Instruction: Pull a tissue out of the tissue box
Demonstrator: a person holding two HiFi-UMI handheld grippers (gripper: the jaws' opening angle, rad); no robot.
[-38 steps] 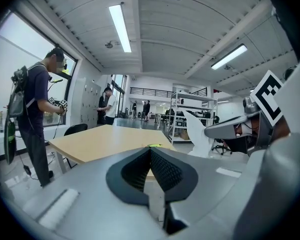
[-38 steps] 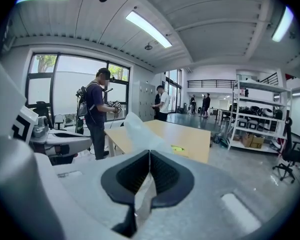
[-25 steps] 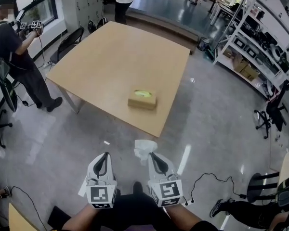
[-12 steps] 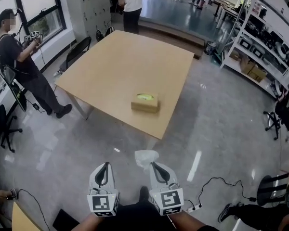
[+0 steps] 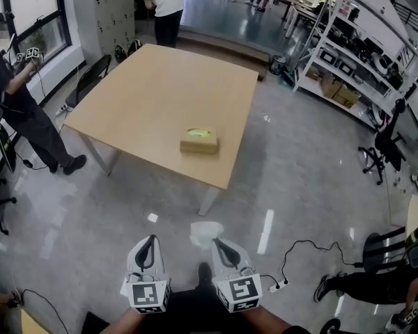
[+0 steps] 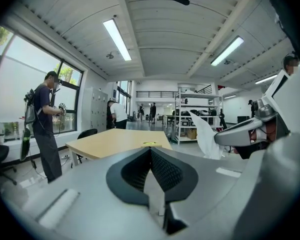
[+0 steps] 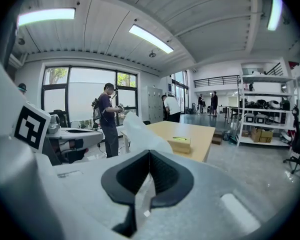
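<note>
White tissue (image 5: 206, 231) sticks up from the right gripper (image 5: 214, 243), whose jaws are clamped on it, low in the middle of the head view above the grey floor (image 5: 90, 207). Just left of it, the left gripper (image 5: 150, 241) has its jaws pressed together on nothing. Up the frame, the brown tissue box (image 5: 199, 140) sits on the wooden tabletop (image 5: 146, 89) near its lower right edge, well apart from both grippers

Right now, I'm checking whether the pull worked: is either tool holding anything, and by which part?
The right tool pinches a white tissue by one end; the rest sticks out past its tips. The left tool is shut, empty.
</note>
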